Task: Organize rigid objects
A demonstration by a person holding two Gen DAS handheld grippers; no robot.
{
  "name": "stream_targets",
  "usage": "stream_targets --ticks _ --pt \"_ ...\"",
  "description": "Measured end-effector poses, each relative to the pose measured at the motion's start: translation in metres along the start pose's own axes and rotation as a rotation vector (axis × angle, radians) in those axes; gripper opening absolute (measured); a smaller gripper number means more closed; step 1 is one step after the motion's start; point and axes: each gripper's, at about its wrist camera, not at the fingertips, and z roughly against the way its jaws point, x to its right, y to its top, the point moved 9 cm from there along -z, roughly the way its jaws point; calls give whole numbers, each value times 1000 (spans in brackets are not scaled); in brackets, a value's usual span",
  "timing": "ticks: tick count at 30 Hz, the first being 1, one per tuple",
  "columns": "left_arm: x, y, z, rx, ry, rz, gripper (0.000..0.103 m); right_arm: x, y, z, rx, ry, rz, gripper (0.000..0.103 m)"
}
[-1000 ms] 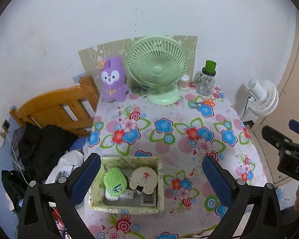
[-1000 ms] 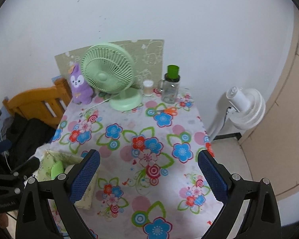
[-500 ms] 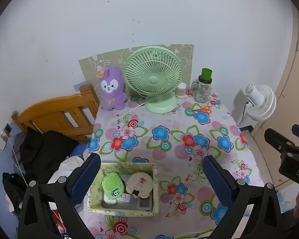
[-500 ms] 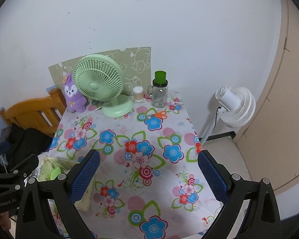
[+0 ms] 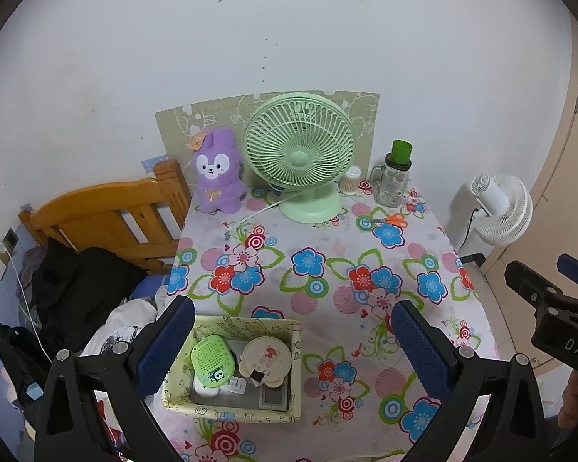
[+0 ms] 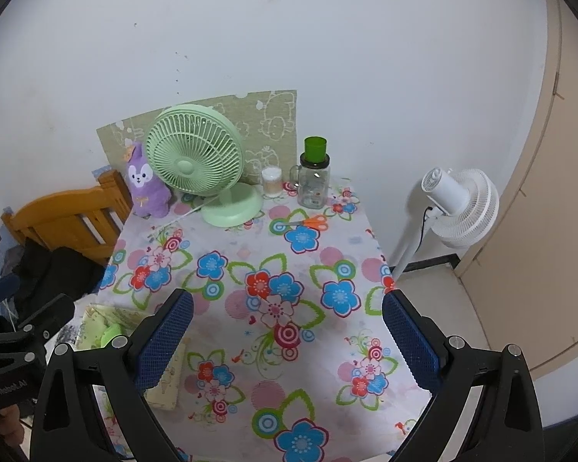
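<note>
A pale yellow storage box (image 5: 173, 392) sits at the near left corner of the flowered table (image 5: 327, 261). It holds a green round gadget (image 5: 214, 360), a cream round case (image 5: 266, 358) and small flat devices. Orange scissors (image 5: 395, 220) lie near the back right, also seen in the right wrist view (image 6: 314, 222). My left gripper (image 5: 291, 346) is open and empty above the box. My right gripper (image 6: 287, 340) is open and empty above the table's near middle; the box edge (image 6: 104, 317) shows at its left.
At the table's back stand a green desk fan (image 5: 300, 154), a purple plush rabbit (image 5: 215, 171), a clear bottle with green cap (image 5: 395, 177) and a small jar (image 5: 351, 181). A wooden chair with dark clothes (image 5: 96, 231) is left; a white floor fan (image 5: 501, 211) right.
Both grippers have pulled back and risen from the table, so the table looks smaller and farther. Both stay open and empty. Nothing on the table has moved.
</note>
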Motion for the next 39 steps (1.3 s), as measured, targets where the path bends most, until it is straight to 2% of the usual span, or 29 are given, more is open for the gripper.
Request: stream_targets --ticks 13,39 --pt "-6 -4 -2 -14 11 8 103 -10 -2 0 -1 4 35 100" --pt "-16 -1 0 26 2 45 103 -13 2 1 12 -16 75 100"
